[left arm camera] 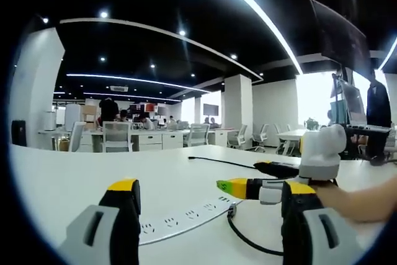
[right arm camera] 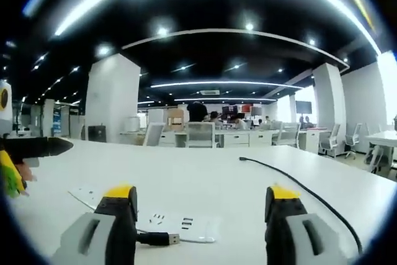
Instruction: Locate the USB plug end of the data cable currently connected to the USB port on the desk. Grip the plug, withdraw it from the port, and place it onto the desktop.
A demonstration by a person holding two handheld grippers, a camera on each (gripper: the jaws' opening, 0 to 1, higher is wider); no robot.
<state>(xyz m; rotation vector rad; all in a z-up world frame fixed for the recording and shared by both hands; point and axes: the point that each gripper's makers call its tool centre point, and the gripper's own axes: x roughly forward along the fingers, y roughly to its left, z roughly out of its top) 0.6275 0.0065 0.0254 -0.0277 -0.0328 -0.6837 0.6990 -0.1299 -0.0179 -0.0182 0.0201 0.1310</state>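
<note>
A white power strip (left arm camera: 180,218) lies on the white desk (left arm camera: 74,178) just ahead of my left gripper (left arm camera: 211,188), whose jaws stand open and hold nothing. A black cable (left arm camera: 248,240) runs from the strip's right end toward me. My right gripper (left arm camera: 251,177) reaches in from the right, over that end. In the right gripper view, the black USB plug (right arm camera: 156,238) lies by the strip's (right arm camera: 186,224) near edge, and its metal tip shows. I cannot tell if it sits in a port. My right gripper (right arm camera: 201,192) hangs open above it, holding nothing. My left gripper (right arm camera: 25,162) shows at the left edge.
A second thin black cable (right arm camera: 310,197) lies loose across the desk beyond the strip, its free end (left arm camera: 190,157) toward the middle. A person's arm (left arm camera: 360,200) comes in at the right. Office desks, chairs (left arm camera: 116,136) and people are far behind, with a monitor stand (left arm camera: 347,97) at the right.
</note>
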